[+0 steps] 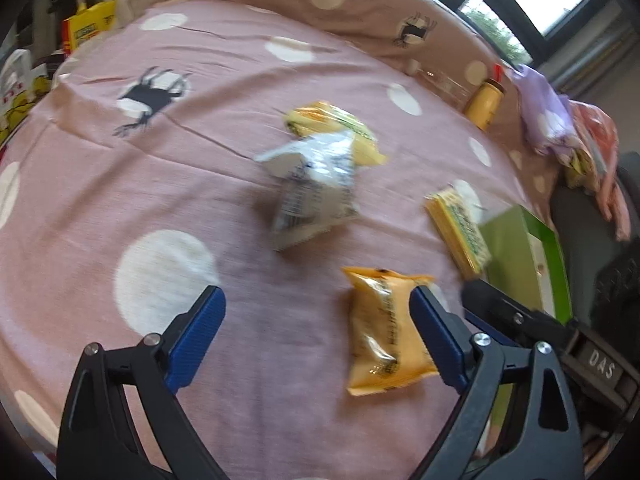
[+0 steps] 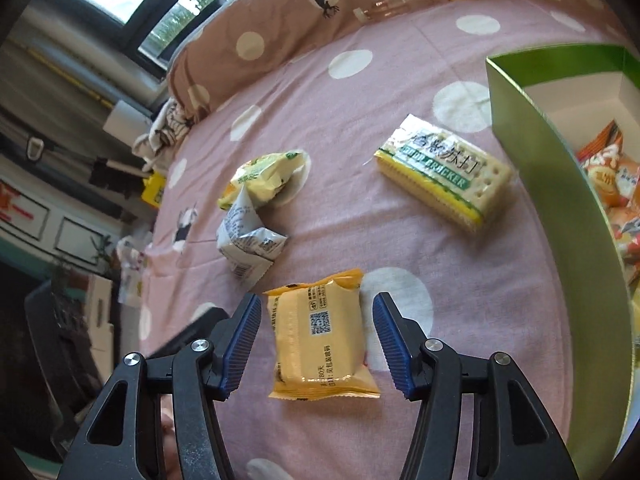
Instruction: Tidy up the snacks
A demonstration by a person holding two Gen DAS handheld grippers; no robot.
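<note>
An orange snack packet (image 2: 320,340) lies flat on the pink dotted bedsheet (image 2: 400,240). My right gripper (image 2: 316,304) is open and straddles it, with a gap showing on each side of the packet. In the left wrist view the same orange packet (image 1: 384,328) lies against the inner side of the right-hand finger of my left gripper (image 1: 316,296), which stands wide open over bare sheet. Farther off lie a grey-white packet (image 2: 248,240), a yellow-green packet (image 2: 264,176) and a cracker pack (image 2: 444,172). A green box (image 2: 560,168) at the right holds orange snack bags (image 2: 612,184).
A brown dotted pillow (image 2: 260,44) runs along the far edge of the bed, with a yellow bottle (image 1: 486,104) and a clear bottle (image 2: 400,0) lying against it. A heap of clothes (image 1: 552,120) sits at the far right. A yellow bag (image 1: 88,26) stands beyond the bed's far left corner.
</note>
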